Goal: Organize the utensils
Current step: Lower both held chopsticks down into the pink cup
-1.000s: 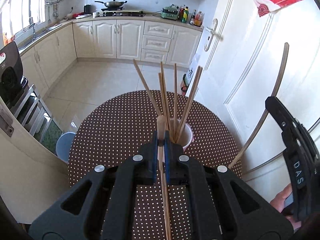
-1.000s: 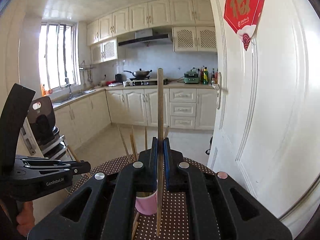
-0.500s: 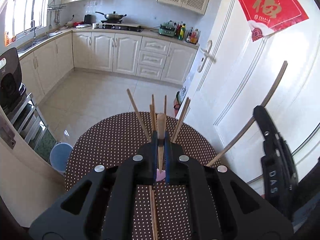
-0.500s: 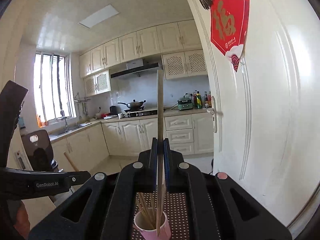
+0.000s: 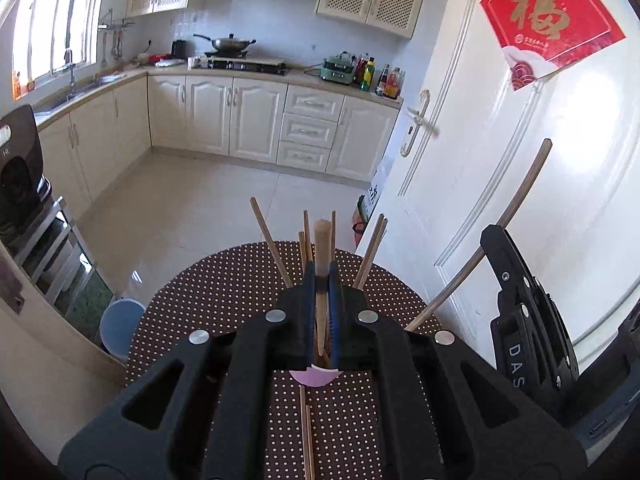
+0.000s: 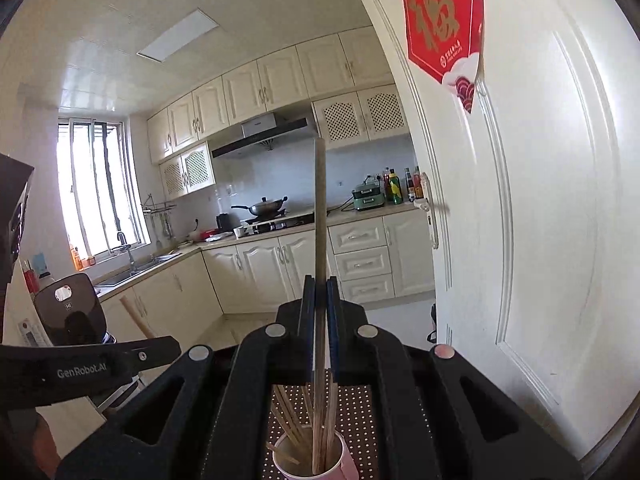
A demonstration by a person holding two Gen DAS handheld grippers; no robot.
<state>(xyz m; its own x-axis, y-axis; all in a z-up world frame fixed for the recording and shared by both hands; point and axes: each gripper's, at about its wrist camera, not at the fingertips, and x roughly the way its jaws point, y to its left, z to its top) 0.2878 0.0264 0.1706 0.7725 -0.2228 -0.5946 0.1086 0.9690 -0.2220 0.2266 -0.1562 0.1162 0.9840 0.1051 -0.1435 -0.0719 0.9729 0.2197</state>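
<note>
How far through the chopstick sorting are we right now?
Done: several chopsticks already stand in the pink cup. In hand: the left gripper is shut on one chopstick; the right gripper is shut on another whose lower end reaches down into the cup. Left: releasing both, plus two loose chopsticks lying on the dotted table in front of the cup.

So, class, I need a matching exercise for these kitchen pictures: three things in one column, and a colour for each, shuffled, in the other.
Things:
1. cup holding the chopsticks
2. paper sign on the door
3. tablecloth

Colours:
A. brown with pale dots
B. pink
C. red with gold writing

Pairs: 1-B, 2-C, 3-A
</note>
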